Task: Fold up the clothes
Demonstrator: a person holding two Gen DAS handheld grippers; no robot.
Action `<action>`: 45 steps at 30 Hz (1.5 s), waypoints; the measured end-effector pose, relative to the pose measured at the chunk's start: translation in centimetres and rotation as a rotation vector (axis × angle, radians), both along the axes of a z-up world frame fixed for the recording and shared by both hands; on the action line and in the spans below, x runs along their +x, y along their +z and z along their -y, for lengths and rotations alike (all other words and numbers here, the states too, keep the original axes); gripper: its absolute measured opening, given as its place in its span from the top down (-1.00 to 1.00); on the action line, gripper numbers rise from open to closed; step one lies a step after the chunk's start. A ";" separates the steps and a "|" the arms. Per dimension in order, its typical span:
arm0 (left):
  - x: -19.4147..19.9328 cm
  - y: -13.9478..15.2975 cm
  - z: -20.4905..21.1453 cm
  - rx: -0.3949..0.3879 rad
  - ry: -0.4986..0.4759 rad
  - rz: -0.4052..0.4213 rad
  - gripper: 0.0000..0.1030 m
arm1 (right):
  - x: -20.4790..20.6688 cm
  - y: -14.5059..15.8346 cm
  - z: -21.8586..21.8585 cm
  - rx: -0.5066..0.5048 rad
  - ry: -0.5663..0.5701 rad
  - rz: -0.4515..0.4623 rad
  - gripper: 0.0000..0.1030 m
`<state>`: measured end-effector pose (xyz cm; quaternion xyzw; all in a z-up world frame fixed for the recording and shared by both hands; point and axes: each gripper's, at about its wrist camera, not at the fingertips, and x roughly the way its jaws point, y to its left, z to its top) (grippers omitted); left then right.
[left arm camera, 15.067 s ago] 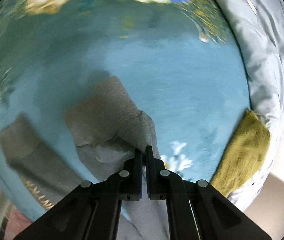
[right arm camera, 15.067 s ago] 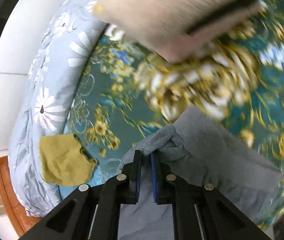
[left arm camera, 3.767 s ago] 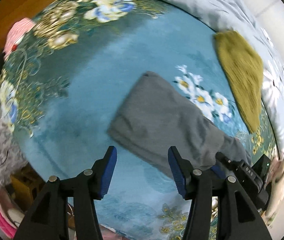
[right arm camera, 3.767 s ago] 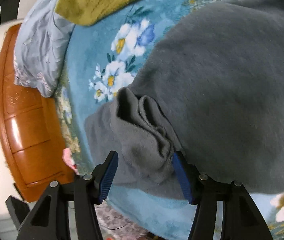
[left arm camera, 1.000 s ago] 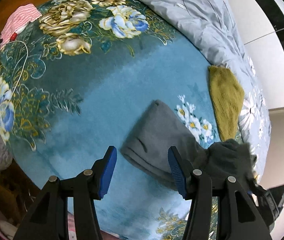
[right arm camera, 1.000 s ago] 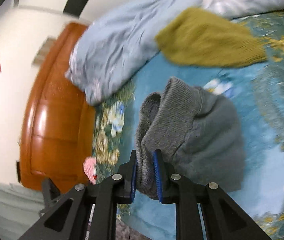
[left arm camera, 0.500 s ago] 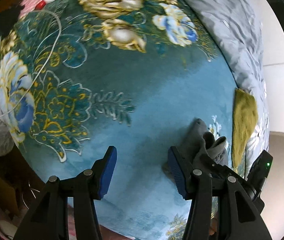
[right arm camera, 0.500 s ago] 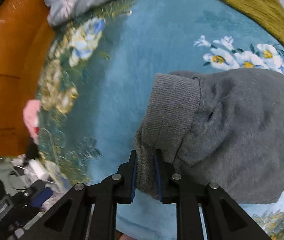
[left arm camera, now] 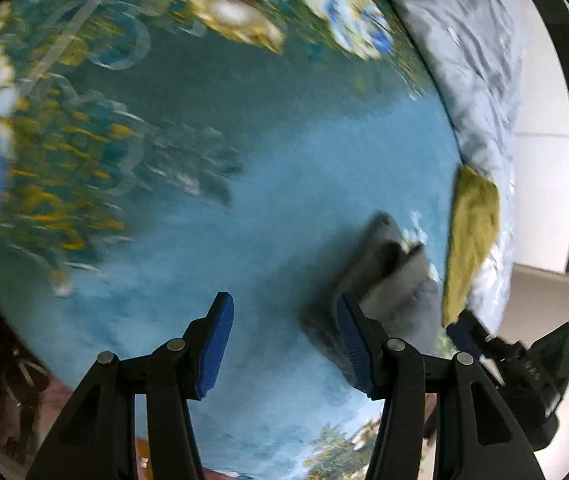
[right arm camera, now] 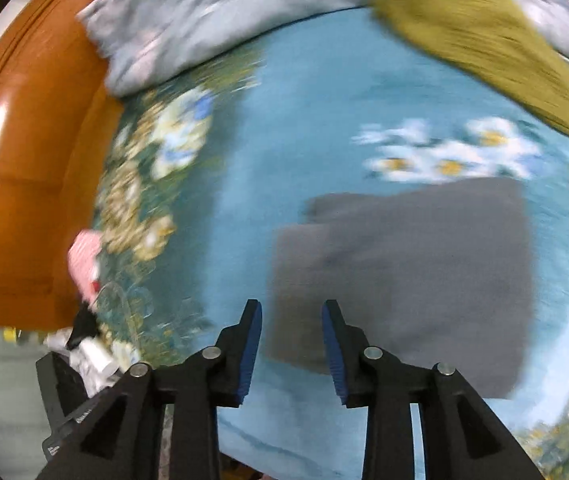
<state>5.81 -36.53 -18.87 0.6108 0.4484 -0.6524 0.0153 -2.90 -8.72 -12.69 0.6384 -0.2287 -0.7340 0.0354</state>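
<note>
You are letting go with your right gripper [right arm camera: 291, 346]: its jaws have just been opening and are standing spread, the near edge of the grey garment [right arm camera: 404, 276] showing between them, unpinched, while your left gripper [left arm camera: 284, 344] is hanging spread and empty. The garment is lying folded into a compact rectangle on the blue floral bedspread [right arm camera: 316, 100], so this piece looks done. Farther off, the olive-green garment [right arm camera: 472, 36] is lying by the pale quilt [right arm camera: 212, 12], possibly next.
</note>
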 end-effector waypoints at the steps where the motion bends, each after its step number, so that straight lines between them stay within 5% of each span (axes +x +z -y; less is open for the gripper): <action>1: -0.5 -0.3 -1.0 0.012 -0.021 -0.008 -0.10 | 0.5 0.0 -1.4 0.020 -0.013 0.010 0.32; 5: -3.1 -1.0 -5.3 0.074 -0.093 -0.063 -0.10 | 3.3 -0.5 -6.0 0.075 -0.039 0.053 0.32; 9: -5.6 0.3 -8.8 0.130 -0.174 -0.200 -0.10 | 3.8 -1.8 -7.7 0.086 -0.006 0.078 0.32; 14: -9.8 -0.5 -12.6 0.070 -0.370 -0.242 -0.10 | 1.7 -2.7 -7.6 0.081 0.056 0.032 0.32; 19: -11.5 -3.4 -13.0 0.058 -0.384 -0.200 -0.10 | 1.4 -3.9 -6.9 0.074 0.142 0.011 0.32; 32: -11.3 -7.2 -12.4 0.048 -0.321 -0.132 -0.11 | 5.9 -9.9 -7.4 0.033 0.131 0.086 0.32; 45: -7.7 -2.7 -10.6 -0.032 -0.337 -0.213 -0.13 | 4.5 -3.8 -10.9 0.031 0.079 -0.016 0.21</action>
